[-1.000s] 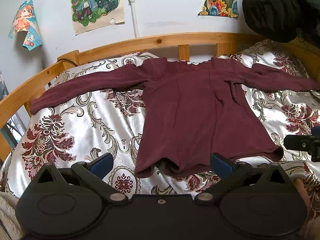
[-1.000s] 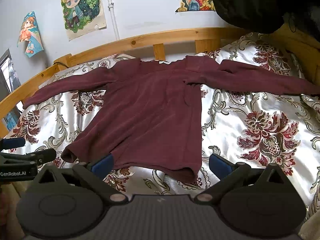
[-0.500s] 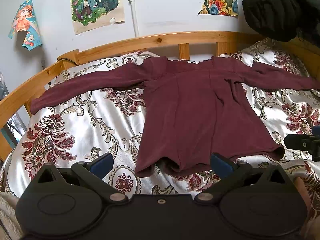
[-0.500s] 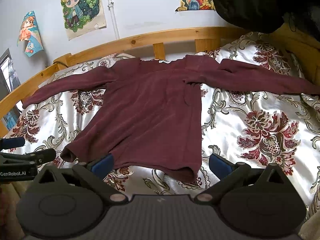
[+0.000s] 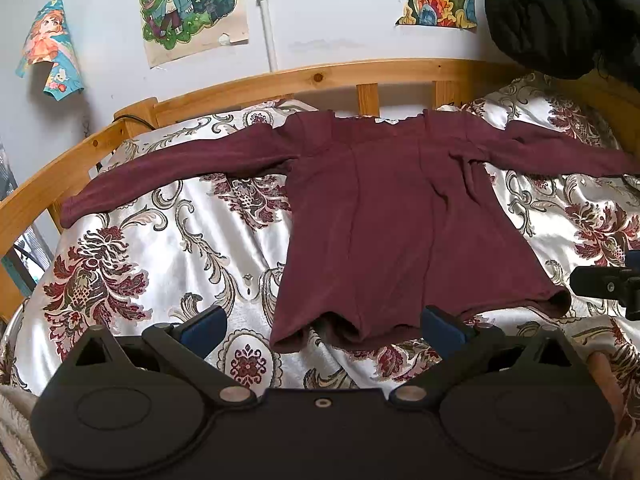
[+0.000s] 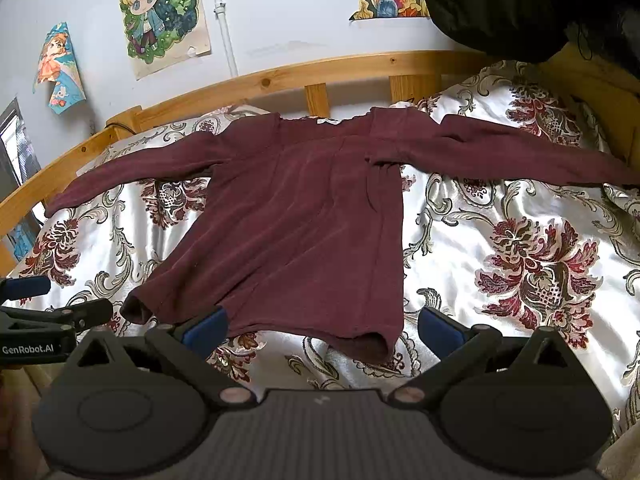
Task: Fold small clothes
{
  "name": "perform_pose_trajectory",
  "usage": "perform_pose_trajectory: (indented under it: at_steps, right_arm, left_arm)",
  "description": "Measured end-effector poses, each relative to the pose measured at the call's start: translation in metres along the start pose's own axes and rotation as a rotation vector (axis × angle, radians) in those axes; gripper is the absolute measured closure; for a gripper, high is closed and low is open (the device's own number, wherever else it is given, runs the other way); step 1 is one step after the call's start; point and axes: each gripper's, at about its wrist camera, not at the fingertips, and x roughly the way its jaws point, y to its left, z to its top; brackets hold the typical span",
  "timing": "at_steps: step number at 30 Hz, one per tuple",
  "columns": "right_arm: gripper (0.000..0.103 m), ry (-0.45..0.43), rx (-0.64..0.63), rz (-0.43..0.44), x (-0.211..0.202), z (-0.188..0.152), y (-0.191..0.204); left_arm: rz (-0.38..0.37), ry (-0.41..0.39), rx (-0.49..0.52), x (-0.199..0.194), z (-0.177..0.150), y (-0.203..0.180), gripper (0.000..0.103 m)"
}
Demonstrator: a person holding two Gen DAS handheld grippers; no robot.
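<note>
Maroon long-sleeved top (image 5: 384,220) lies flat on the floral bedspread (image 5: 160,248), sleeves spread out.
Its hem sits just ahead of both spread, empty jaw pairs: left gripper (image 5: 324,326) faces the hem's left corner, right gripper (image 6: 320,326) the right. The left gripper's body reads "GenRobot.AI". Three wall posters (image 5: 192,4) show.

Shirt (image 5: 384,220) flat on bedspread (image 5: 160,248), headboard (image 5: 280,80) behind, sleeves outspread.

Left gripper (image 5: 323,322) fingers spread wide, right gripper (image 6: 322,322) likewise spread, side by side, level
</note>
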Motion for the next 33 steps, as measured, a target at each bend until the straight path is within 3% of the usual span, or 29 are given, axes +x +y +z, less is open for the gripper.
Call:
perform_pose_trajectory:
  at_steps: [25, 28, 33]
  right_arm:
    - [0.000, 0.005, 0.005, -0.006, 0.002, -0.002, -0.001]
    - [0.000, 0.006, 0.009, -0.009, 0.002, 0.000, -0.001]
    - [0.000, -0.020, 0.007, -0.012, -0.002, 0.015, -0.004]
  left_arm:
    - [0.009, 0.012, 0.011, 0.002, -0.005, 0.001, 0.001]
    - [0.017, 0.037, 0.029, 0.005, -0.004, -0.001, 0.001]
    - [0.002, 0.143, 0.064, 0.019, 0.014, -0.008, 0.001]
